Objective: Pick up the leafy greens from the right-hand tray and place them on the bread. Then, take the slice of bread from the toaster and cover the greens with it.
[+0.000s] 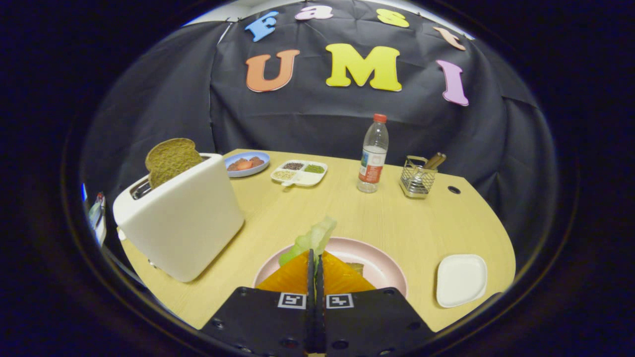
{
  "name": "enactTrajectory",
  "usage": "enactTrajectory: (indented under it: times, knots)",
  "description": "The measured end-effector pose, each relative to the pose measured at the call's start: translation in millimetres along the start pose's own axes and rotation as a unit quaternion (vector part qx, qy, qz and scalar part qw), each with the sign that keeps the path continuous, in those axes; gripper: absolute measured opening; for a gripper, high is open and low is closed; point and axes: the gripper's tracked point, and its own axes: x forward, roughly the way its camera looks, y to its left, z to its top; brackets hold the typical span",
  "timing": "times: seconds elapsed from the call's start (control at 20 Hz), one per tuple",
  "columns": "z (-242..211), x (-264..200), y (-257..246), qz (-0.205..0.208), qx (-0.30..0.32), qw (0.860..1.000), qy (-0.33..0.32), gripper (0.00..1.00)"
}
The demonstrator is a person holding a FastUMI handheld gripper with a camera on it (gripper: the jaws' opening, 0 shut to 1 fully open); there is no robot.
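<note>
My gripper [315, 255] is shut on the leafy greens [311, 239], whose pale green leaf sticks up just ahead of the orange fingers [290, 277]. Right beneath them lies a pink plate [379, 265]; a corner of the bread [356, 268] shows on it beside the right finger, the remainder hidden by the fingers. Left of the fingers stands a white toaster [181, 223] with a brown slice of bread [170, 159] poking out of its slot. A small white square tray [461, 279] sits bare on the right of the plate.
At the back of the wooden table [347, 213] stand a blue plate with red food [246, 163], a divided white dish [299, 173], a water bottle [373, 154] and a wire basket with utensils [418, 177]. A round hole [453, 189] lies behind the basket.
</note>
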Motion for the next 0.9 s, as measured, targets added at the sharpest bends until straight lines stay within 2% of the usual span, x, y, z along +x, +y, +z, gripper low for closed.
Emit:
enactTrajectory:
  times: [0.15,0.4,0.45,0.6,0.65,0.75,0.9]
  knots:
    - [-7.5,10.5,-19.6,-0.011,0.009,1.000,0.016,0.00]
    - [-23.7,25.4,-26.3,0.000,0.027,0.999,0.046,0.00]
    - [-25.1,26.5,-28.4,-0.003,0.028,0.998,0.049,0.03]
    - [-24.8,18.8,-30.5,0.004,0.035,0.998,0.051,0.55]
    - [-21.1,14.6,-31.8,0.004,0.039,0.998,0.049,0.67]
    - [-8.8,3.9,-31.1,0.007,0.039,0.998,0.039,0.71]
    - [19.8,-21.1,-33.0,-0.005,0.024,1.000,0.017,0.89]
